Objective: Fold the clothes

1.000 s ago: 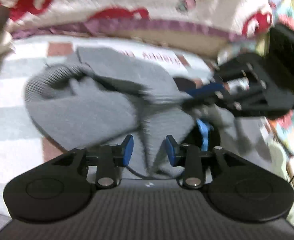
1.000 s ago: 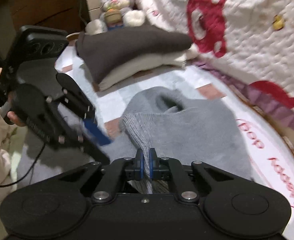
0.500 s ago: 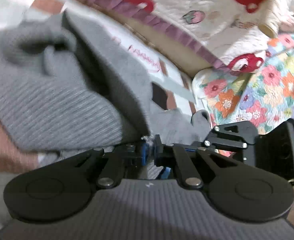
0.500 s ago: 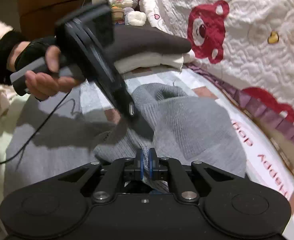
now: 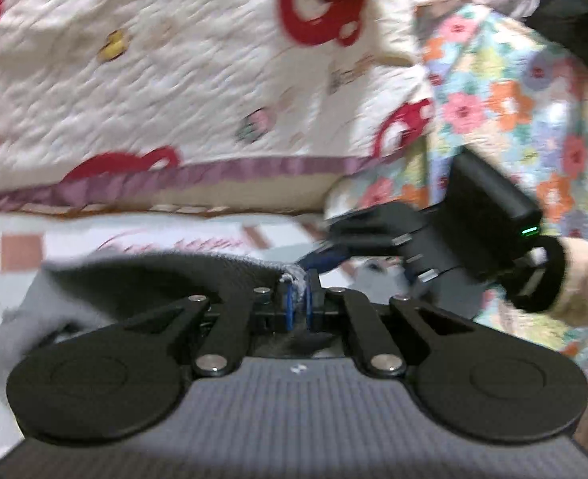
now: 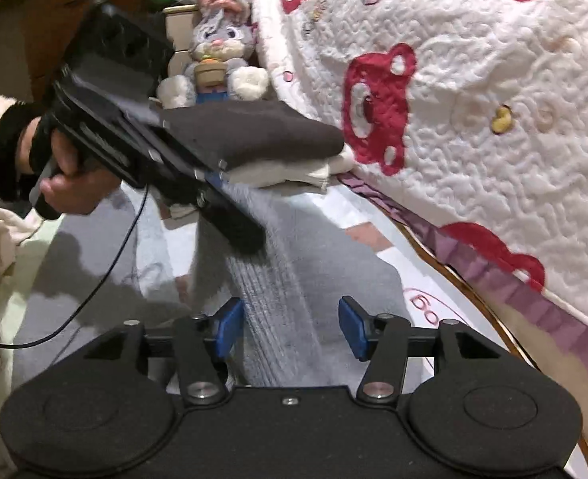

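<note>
A grey knit sweater [image 6: 282, 279] lies on the patterned bed sheet [image 6: 373, 215]. My left gripper [image 5: 298, 299] is shut on a ribbed edge of the sweater [image 5: 134, 279] and holds it up off the bed. In the right wrist view the left gripper [image 6: 220, 179] pulls a taut band of the knit up to the left. My right gripper [image 6: 290, 323] has its jaws opening. The band runs between its blue pads [image 6: 349, 327], close to the left one, and neither pad presses on it. The right gripper [image 5: 325, 255] shows blurred just beyond the left one.
A folded dark garment on a cream one [image 6: 254, 135] sits at the head of the bed, with a plush rabbit [image 6: 218, 44] behind. A white quilt with red bears [image 6: 473, 80] lines the far side. A floral blanket [image 5: 493, 99] lies right. A black cable [image 6: 106, 271] trails left.
My left gripper closed on the sweater's edge and lifted it. My right gripper, shut on the knit before, has spread its jaws and let go.
</note>
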`<control>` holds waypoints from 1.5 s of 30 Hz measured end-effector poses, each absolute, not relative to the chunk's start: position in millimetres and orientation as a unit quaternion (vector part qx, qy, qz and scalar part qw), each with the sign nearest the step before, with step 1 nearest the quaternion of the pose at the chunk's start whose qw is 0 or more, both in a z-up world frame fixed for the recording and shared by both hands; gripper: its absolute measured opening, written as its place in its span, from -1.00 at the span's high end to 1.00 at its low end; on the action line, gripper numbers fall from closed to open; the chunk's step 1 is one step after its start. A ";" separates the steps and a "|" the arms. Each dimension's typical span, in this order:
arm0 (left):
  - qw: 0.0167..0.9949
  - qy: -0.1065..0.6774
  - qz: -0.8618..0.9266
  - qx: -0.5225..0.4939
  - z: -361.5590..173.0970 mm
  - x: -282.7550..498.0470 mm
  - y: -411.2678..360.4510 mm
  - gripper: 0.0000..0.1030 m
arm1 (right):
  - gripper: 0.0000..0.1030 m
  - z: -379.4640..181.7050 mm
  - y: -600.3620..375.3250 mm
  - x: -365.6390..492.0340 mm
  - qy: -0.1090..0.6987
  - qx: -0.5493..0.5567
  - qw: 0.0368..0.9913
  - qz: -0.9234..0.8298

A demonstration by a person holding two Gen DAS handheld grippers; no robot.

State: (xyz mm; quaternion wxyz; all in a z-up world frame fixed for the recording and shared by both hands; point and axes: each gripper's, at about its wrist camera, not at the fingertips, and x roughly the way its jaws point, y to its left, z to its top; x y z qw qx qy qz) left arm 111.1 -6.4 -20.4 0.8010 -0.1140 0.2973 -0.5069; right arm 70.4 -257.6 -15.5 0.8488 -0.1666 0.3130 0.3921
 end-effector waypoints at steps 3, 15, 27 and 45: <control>0.807 0.267 -0.521 -0.075 -5.0 104.5 -17.9 0.91 | 0.70 -14.2 -253.4 76.6 0.300 -0.149 0.855 0.396; 0.898 0.298 -0.323 -0.008 -47.3 158.0 27.0 0.53 | 0.85 18.3 -450.4 146.4 0.251 -0.019 0.968 -0.017; 0.853 0.419 -0.292 -0.103 -143.3 226.4 22.0 0.19 | 0.79 -117.6 -511.5 182.9 0.358 0.056 0.927 -0.099; 0.847 0.442 -0.295 0.020 -175.0 315.4 -100.9 0.77 | 0.77 -134.6 -528.5 164.0 0.329 0.112 0.936 -0.054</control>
